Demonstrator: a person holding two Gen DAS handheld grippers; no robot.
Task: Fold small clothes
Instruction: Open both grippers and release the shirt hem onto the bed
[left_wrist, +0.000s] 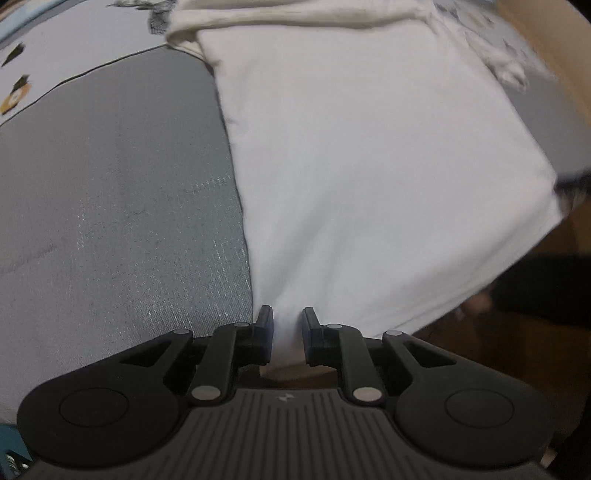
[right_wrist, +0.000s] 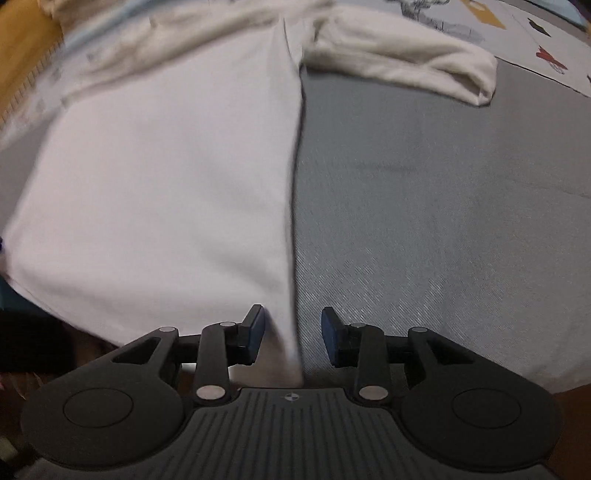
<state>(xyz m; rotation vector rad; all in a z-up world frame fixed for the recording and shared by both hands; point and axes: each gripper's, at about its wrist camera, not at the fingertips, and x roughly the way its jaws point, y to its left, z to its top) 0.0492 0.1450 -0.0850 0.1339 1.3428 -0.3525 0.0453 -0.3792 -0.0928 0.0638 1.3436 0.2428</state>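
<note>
A white garment lies spread flat on a grey fabric surface, its body a smooth broad panel with straight side edges. In the left wrist view the garment fills the field from 12 o'clock round to 4 o'clock, while the grey surface takes the side from 7 to 10 o'clock; a sleeve or rolled cuff bunches at about 11 o'clock. The left gripper points steeply down at the garment's near corner, and a pinch of white cloth sits between its narrowly parted jaws; whether the pads actually press on it I cannot tell. In the right wrist view the garment occupies 9 to 12 o'clock, its straight side edge running down the middle towards 6 o'clock, with a cream sleeve stretched out towards 1 o'clock over the grey surface. The right gripper has its jaws standing apart, the garment's corner hanging between them nearer the left pad, clear of the right one. A patterned pale sheet borders the far edge at 1 o'clock.
</note>
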